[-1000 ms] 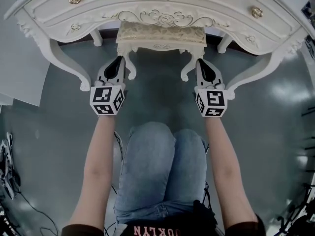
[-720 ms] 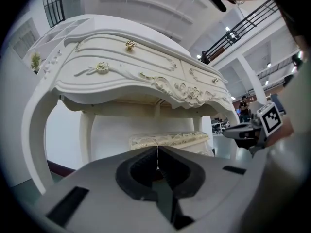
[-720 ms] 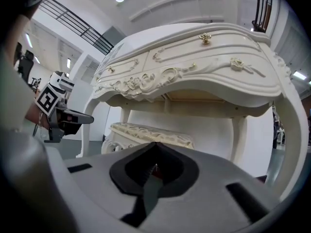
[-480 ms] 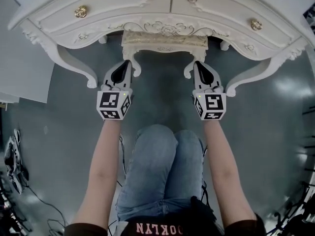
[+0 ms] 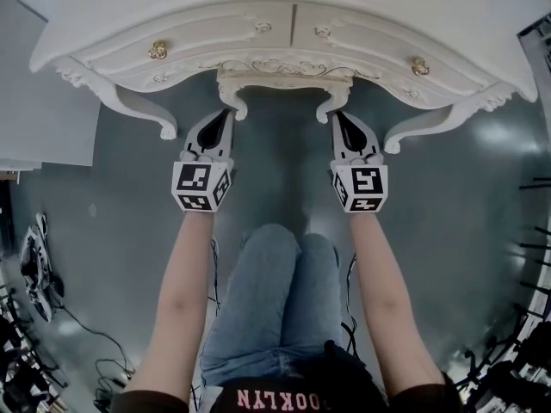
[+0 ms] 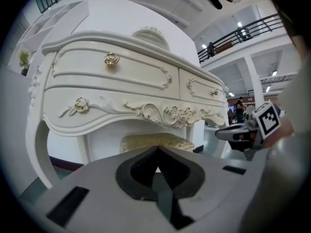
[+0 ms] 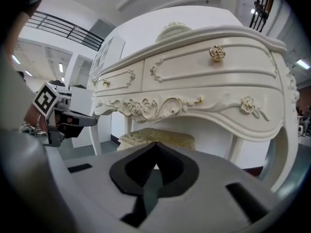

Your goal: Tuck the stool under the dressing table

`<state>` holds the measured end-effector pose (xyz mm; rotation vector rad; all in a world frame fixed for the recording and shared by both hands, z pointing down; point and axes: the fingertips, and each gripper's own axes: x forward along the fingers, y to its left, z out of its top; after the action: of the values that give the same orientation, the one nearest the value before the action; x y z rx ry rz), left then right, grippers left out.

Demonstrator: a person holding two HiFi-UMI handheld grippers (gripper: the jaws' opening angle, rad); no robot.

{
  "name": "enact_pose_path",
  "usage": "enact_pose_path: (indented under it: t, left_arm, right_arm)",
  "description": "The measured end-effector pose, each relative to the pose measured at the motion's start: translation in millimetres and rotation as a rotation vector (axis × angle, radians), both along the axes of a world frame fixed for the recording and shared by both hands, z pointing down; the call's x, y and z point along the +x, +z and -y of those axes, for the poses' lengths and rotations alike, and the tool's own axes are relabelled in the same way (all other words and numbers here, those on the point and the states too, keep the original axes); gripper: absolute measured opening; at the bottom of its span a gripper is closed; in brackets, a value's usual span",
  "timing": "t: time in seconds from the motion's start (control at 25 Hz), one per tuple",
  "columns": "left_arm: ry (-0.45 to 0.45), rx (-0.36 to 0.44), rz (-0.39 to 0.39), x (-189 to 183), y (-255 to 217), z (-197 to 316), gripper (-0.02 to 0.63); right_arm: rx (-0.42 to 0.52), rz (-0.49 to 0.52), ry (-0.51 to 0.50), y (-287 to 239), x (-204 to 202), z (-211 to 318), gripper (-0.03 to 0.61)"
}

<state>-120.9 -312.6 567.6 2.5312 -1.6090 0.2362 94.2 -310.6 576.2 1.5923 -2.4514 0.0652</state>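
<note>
Under the white table [image 5: 284,20], in the knee space between its curved legs, the stool [image 5: 284,83] stands pushed well in: from the head view only the front edge of its seat and its two scrolled front legs show below the carved apron. The gripper views show its gold cushion low beneath that apron, behind the jaw tips. The left gripper [image 5: 226,114] is clenched on nothing, its jaws meeting at the tip with no gap, and it points toward the stool's left front leg, close in front of it. The right gripper [image 5: 337,115] is likewise clenched and empty, its tips together, aimed at the right front leg from just in front. Both are held side by side above the grey floor [image 5: 275,179], well apart from each other, marker cubes facing up, bare forearms running back to the person's jeans [image 5: 275,308]. Two gold knobs [image 5: 157,50] sit on the drawer fronts above, one on each drawer.
</note>
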Motion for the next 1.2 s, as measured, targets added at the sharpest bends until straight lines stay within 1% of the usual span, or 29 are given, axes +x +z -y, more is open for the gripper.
enact_pose_path:
  t: [0.12, 0.28, 0.6, 0.88, 1.0, 1.2]
  left_arm:
    - [0.017, -0.026, 0.003, 5, -27, -10, 0.005]
    - [0.004, -0.053, -0.01, 4, -69, -21, 0.006]
    - [-0.024, -0.066, -0.024, -3, -170, -47, 0.005]
    - [-0.044, -0.048, -0.036, -10, -267, -60, 0.005]
    - [-0.054, -0.033, -0.042, -12, -309, -64, 0.005]
    - [-0.056, 0.016, -0.055, -15, -380, -70, 0.005]
  right_arm:
    - [-0.031, -0.002, 0.0, -26, -1, -7, -0.002]
    - [-0.058, -0.013, -0.011, -66, -5, -20, -0.002]
    - [-0.08, 0.003, -0.008, -167, -8, -45, -0.002]
    - [-0.086, 0.02, 0.012, -263, -8, -64, -0.002]
    - [-0.069, 0.021, 0.011, -308, -5, -70, -0.002]
    - [-0.028, 0.017, 0.011, -376, 0, -75, -0.002]
